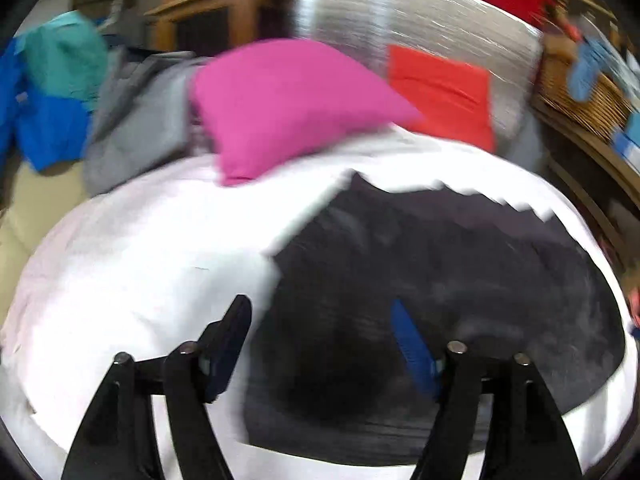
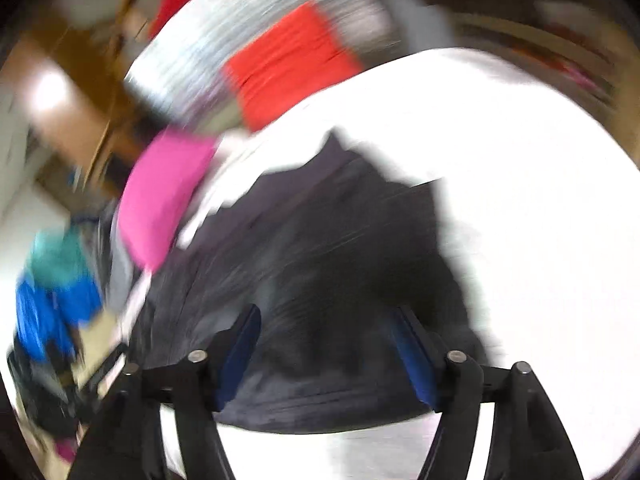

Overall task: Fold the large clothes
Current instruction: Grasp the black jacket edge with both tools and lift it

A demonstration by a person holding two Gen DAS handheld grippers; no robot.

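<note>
Smeared pictures, cropped edges

Motion blur is heavy in the right wrist view and lighter in the left: the dark garment (image 2: 320, 280) shows no readable folds, seams or sleeves, and its far edge (image 1: 460, 196) breaks into a jagged sawtooth. The white bed sheet (image 2: 540, 200) is blown out, its texture lost. At 9 o'clock the blue and teal clothing (image 2: 56, 280) is only streaks of colour; what the items are cannot be told. The wicker basket (image 1: 580, 96) at 2 o'clock is cut by the lens edge. The fingers (image 1: 228, 344) leave the picture at 6 o'clock.
</note>
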